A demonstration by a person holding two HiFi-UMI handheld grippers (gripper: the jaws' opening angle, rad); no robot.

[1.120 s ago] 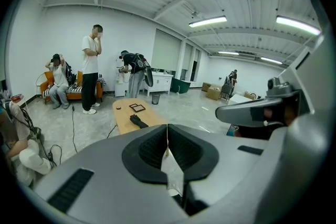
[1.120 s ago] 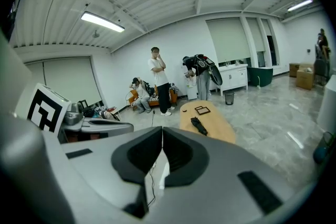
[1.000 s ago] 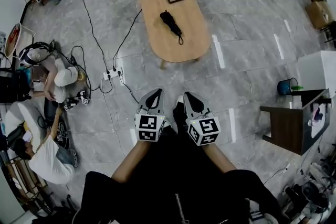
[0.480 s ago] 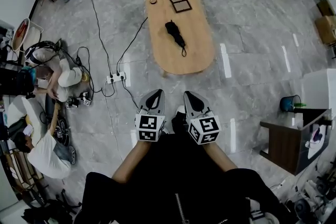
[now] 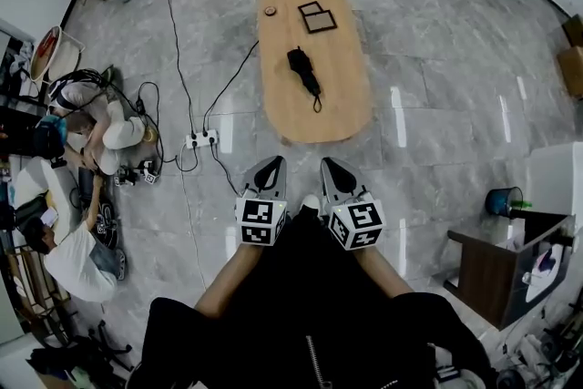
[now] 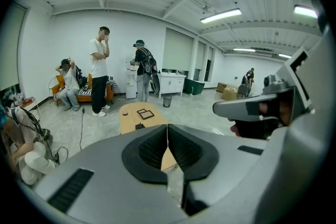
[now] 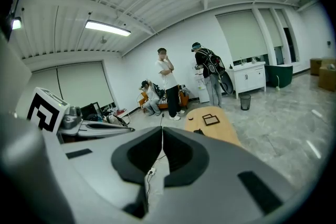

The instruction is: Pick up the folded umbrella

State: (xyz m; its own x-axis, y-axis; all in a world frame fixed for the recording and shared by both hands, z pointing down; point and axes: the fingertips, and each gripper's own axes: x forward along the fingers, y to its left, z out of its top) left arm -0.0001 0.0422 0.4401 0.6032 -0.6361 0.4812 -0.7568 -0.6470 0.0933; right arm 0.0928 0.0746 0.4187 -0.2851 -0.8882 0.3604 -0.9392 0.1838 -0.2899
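Observation:
The folded black umbrella (image 5: 303,71) lies on an oval wooden table (image 5: 342,109), its wrist strap trailing toward me. It is small in the left gripper view (image 6: 139,126) and just over the jaws in the right gripper view (image 7: 198,131). My left gripper (image 5: 271,162) and right gripper (image 5: 328,164) are held side by side in front of me over the floor, well short of the table. Both are shut with nothing between the jaws, which meet in a thin seam. Each gripper view shows the other gripper at its side.
Two picture frames (image 5: 318,16) and a small round object (image 5: 269,11) lie at the table's far end. A power strip (image 5: 202,138) with cables lies on the floor to the left. People sit on the floor (image 5: 100,132). A dark side table (image 5: 487,278) is on the right.
The table and umbrella have come lower and closer in the head view. Both grippers keep their place in front of me and stay shut.

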